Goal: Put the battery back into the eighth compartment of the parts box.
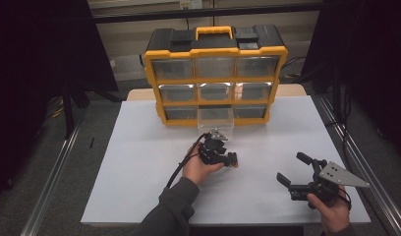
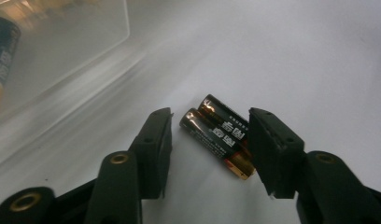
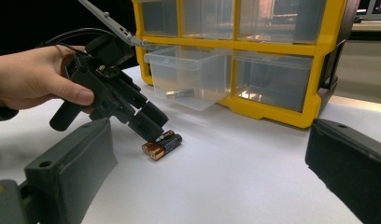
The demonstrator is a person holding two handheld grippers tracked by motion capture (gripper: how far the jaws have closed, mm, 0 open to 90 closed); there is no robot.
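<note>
Left gripper [image 2: 209, 135] straddles 2 batteries [image 2: 221, 135] mid-table, jaws spread, not yet pinching. Pulled-out drawer [image 3: 191, 77] holds 1 battery already. Right gripper [image 1: 292, 172] waits, jaws spread.

The two black-and-gold cylindrical batteries [image 2: 220, 136] lying side by side on the white tabletop [image 2: 319, 70] carry pale printed characters along their dark sleeves, two large ones of an East Asian script on each, too blurred to read for certain. At about ten o'clock from them, a third dark battery [image 2: 3, 53] inside the clear plastic drawer [image 2: 86, 42] bears similar pale characters, also unreadable.
</note>
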